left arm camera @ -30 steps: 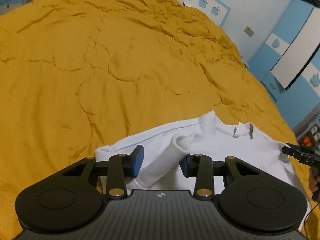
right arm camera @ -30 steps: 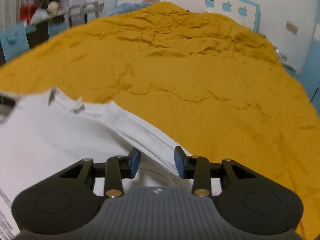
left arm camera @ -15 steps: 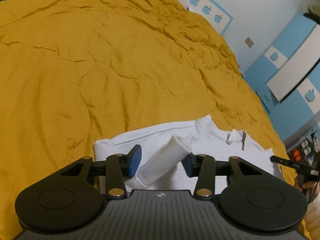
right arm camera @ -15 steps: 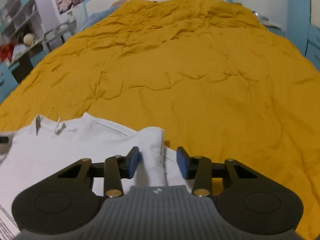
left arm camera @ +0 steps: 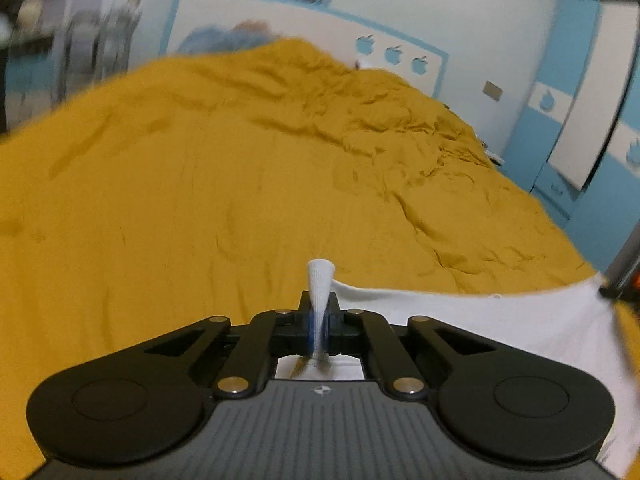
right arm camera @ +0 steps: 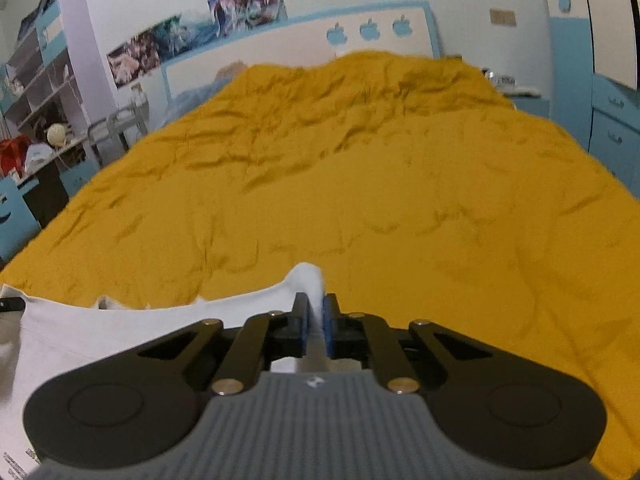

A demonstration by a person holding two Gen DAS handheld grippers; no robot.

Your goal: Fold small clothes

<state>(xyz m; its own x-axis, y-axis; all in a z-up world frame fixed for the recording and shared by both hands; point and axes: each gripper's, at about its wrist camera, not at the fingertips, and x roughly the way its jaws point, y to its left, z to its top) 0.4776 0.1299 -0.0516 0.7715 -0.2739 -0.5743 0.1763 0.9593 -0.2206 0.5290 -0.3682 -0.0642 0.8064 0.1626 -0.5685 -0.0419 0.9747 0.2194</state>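
Here the left gripper (left arm camera: 319, 326) has its jaws clamped on a pinch of the white shirt (left arm camera: 472, 320), a narrow ribbed tip of the cloth standing up above the blue pads. The right gripper (right arm camera: 316, 326) is likewise clamped on the same white shirt (right arm camera: 132, 340), with a rounded fold of fabric bulging up between its pads. From each grip the cloth stretches across toward the other side, fairly taut along its far edge, and the shirt sits at the near edge of the bed over the mustard-yellow bedspread (right arm camera: 380, 184) (creased and rumpled all the way back). In the left wrist view the far corner of the shirt ends at a dark tip at the right edge of the picture, blurred. Behind the bed stands a white headboard (right arm camera: 304, 44) with three blue apple shapes.
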